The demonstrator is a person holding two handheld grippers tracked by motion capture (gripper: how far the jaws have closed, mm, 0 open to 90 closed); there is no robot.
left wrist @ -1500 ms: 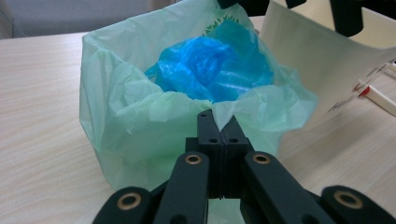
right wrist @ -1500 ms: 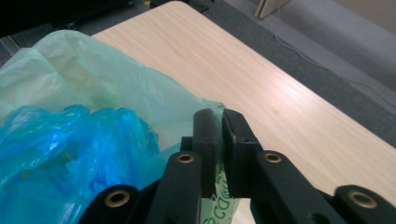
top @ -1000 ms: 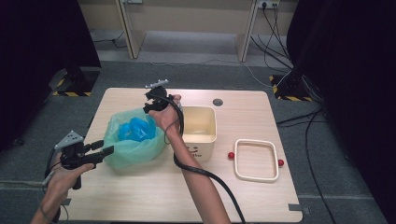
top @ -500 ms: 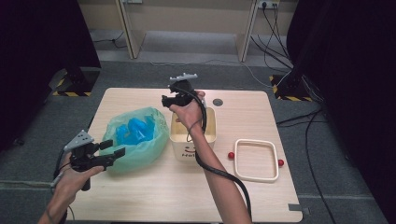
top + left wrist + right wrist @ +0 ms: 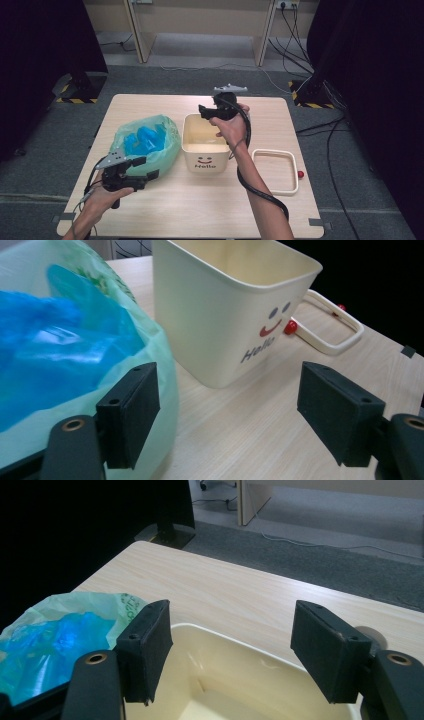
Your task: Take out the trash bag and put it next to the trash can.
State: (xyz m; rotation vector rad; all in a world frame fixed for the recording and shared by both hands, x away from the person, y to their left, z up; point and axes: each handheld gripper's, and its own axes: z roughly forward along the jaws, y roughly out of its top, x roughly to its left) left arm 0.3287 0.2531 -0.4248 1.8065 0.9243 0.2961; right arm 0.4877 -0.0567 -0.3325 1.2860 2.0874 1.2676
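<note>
Near edge of the tabletop (image 5: 200,210): bare wood runs from the left corner to the right corner, crossed only by the two forearms. Left claw (image 5: 142,167) sits low near the near-left corner, jaws spread wide with nothing between them. In the left gripper view its one jaw lies in front of the green bag (image 5: 75,340); whether it touches the bag cannot be told. The other jaw stands over bare wood.

Mid tabletop: the green bag (image 5: 150,140) bulges with blue material (image 5: 142,137) inside; what that material is cannot be made out. Just beside it, toward the right edge, stands the cream bin (image 5: 206,150), upright, with a smiley face and "Hello" on its near wall. The bag and the bin look close, contact unclear. A cream frame (image 5: 275,170) with a red knob (image 5: 300,174) lies flat near the right edge, apart from the bin.

Farther back: right claw (image 5: 204,111) hangs above the bin's far rim, jaws wide, empty. The bin's lower interior is cut off in the right gripper view. The far edge strip is bare.
</note>
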